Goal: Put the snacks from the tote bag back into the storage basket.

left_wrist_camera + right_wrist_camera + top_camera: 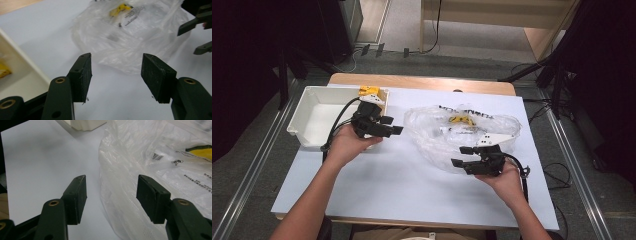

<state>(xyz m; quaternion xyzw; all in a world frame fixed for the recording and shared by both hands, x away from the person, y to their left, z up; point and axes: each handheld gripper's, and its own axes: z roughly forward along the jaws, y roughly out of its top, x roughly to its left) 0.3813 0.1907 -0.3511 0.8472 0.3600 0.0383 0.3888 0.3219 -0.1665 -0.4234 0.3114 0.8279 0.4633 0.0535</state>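
Note:
A crumpled clear plastic bag with black print and a yellow item inside lies on the white table top, right of centre. My left gripper is open beside the white bin, its jaws pointing right toward the bag. My right gripper is open at the bag's near edge, jaws pointing left. In the right gripper view the bag's film lies between and beyond the open jaws; whether it touches them I cannot tell. The yellow item shows through the film.
The white bin holds a yellow object at its far right corner. The table's wooden edge runs along the back. Dark stands and cables surround the table on the floor.

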